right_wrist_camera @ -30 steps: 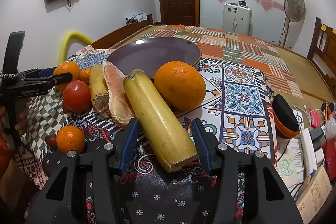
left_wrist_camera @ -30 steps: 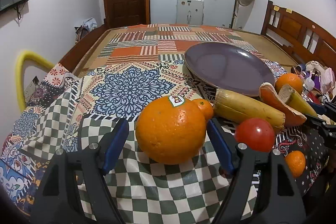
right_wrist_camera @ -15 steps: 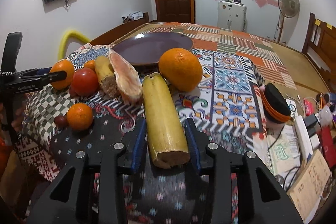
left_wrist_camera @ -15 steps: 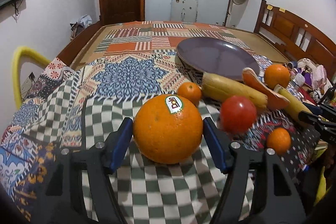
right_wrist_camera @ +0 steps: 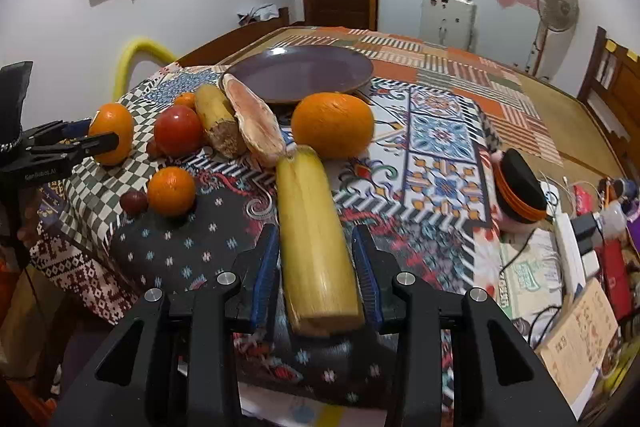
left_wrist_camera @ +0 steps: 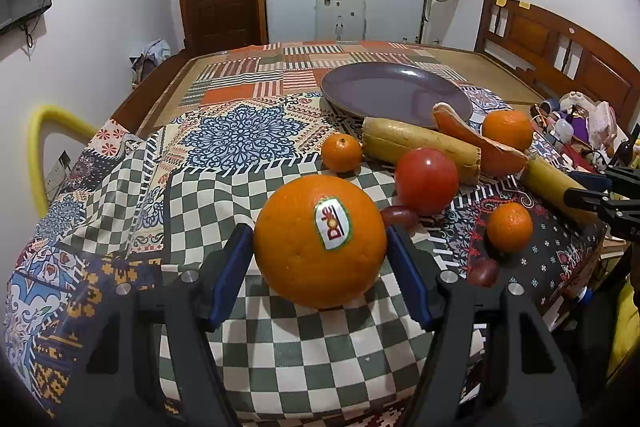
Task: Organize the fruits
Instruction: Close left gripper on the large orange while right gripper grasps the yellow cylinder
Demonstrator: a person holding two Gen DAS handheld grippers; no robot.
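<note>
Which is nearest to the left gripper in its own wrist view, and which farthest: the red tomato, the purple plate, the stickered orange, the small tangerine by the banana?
1. Stickered orange: between the left gripper's pads, gripped.
2. Red tomato: just beyond, to the right.
3. Small tangerine: farther back, at the near banana's left end.
4. Purple plate: farthest, behind the fruit.

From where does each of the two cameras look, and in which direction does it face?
Left wrist: sits on the left gripper, facing down over the table toward the purple plate; its fingers press the stickered orange.
Right wrist: sits on the right gripper, facing the same plate; its fingers clamp a yellow banana-like fruit.
Shared: plate, tomato, and each view shows the other gripper.
</note>
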